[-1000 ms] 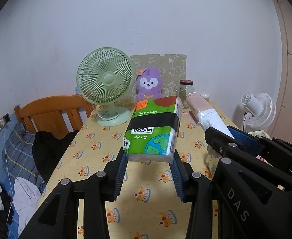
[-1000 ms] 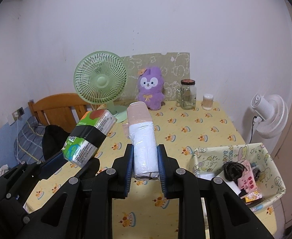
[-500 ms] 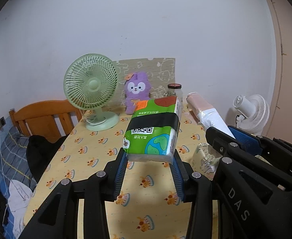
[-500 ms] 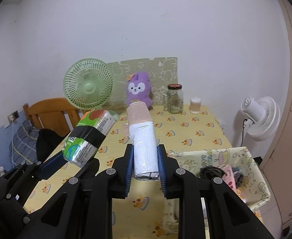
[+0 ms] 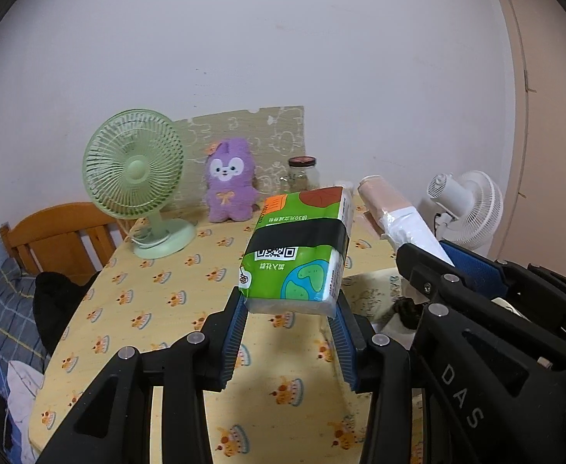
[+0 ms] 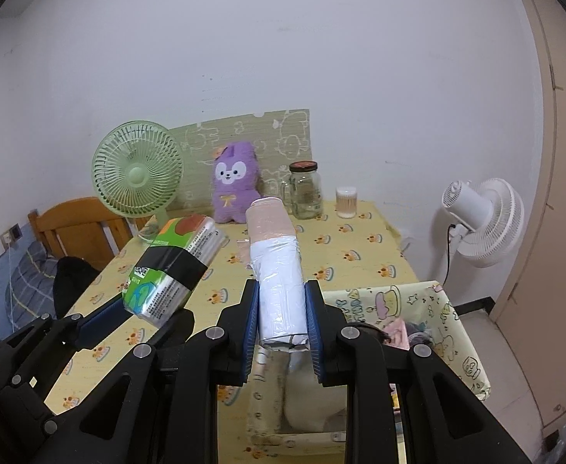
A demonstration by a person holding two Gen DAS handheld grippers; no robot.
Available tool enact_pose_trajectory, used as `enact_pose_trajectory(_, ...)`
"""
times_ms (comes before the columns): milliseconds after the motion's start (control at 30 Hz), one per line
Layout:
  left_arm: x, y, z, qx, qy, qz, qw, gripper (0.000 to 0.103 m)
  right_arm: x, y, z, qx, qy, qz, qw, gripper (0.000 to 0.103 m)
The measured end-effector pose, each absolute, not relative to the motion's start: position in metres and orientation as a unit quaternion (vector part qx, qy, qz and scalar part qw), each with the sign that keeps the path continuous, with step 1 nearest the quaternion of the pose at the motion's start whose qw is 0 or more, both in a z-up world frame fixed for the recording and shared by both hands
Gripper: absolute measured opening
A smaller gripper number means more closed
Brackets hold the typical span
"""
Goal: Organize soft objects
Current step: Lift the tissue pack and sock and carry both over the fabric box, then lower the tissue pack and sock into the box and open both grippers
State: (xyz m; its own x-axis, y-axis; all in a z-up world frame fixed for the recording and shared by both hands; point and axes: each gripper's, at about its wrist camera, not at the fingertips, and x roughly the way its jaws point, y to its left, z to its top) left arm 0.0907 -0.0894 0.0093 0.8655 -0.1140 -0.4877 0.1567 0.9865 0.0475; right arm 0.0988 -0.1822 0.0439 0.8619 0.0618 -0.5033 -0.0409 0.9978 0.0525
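The left tool [image 5: 288, 323] grips a green tissue pack [image 5: 296, 249] by its near end, raised above the yellow worktop [image 5: 159, 294]. The right tool [image 6: 282, 321] clamps a white and pink roll [image 6: 277, 266] above a patterned fabric bin [image 6: 430, 309] at the near right. A purple plush [image 6: 234, 181] sits far back beside a green fan [image 6: 138, 174].

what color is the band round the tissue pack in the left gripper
Black, wrapped across the green tissue pack; clearest in the left wrist view.
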Motion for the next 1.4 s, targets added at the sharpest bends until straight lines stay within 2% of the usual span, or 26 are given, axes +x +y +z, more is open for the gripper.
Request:
enact_pose_trajectory(367,0.1,-0.13,0.004,0.06,0.258,-0.1,0.959,0.044,0.1,-0.222,0.036,0.042,0.262,0.011,0.964,0.026)
enact_pose_trajectory(1233,0.133,-0.195,-0.037,0.085,0.314,-0.161,0.932,0.045,0.118,-0.286,-0.007,0.051,0.321,-0.051,0.944,0.026)
enact_pose_trajectory(1367,0.135,-0.199,-0.041,0.092,0.318,-0.162,0.93,0.05,0.12,-0.289,-0.01,0.051,0.326,-0.056,0.942,0.026)
enact_pose_trajectory(1400,0.135,-0.2,-0.042,0.095,0.319,-0.162,0.929,0.056,0.12,-0.29,-0.011,0.05,0.328,-0.057,0.942,0.026)
